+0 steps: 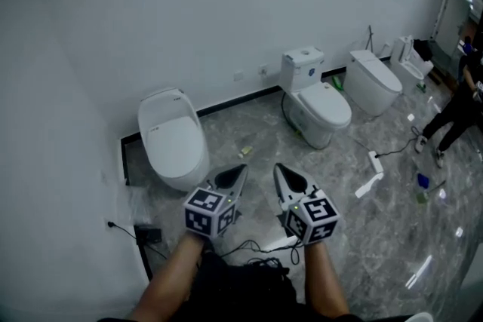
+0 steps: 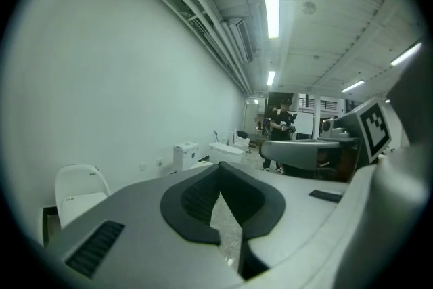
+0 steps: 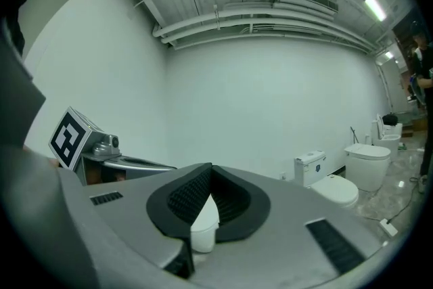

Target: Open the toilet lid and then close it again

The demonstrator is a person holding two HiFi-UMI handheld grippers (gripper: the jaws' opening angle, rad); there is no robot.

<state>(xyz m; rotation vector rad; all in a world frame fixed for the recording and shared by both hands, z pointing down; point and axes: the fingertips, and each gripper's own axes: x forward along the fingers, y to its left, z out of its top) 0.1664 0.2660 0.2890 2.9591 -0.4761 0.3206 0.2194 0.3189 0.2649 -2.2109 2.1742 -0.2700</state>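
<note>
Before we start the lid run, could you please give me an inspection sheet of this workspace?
Surface: grey marbled floor, mostly open.
Job's things: nearest toilet by the left wall, closed, untouched.
Clutter: small scraps near the toilets; blue item at right.
Grippers: left gripper and right gripper both shut and empty, side by side short of the toilet.
Cables: power strip with its lead; black adapter and black cables by the person's feet.
Surroundings: white wall; more toilets lined along it; a second person at right.
</note>
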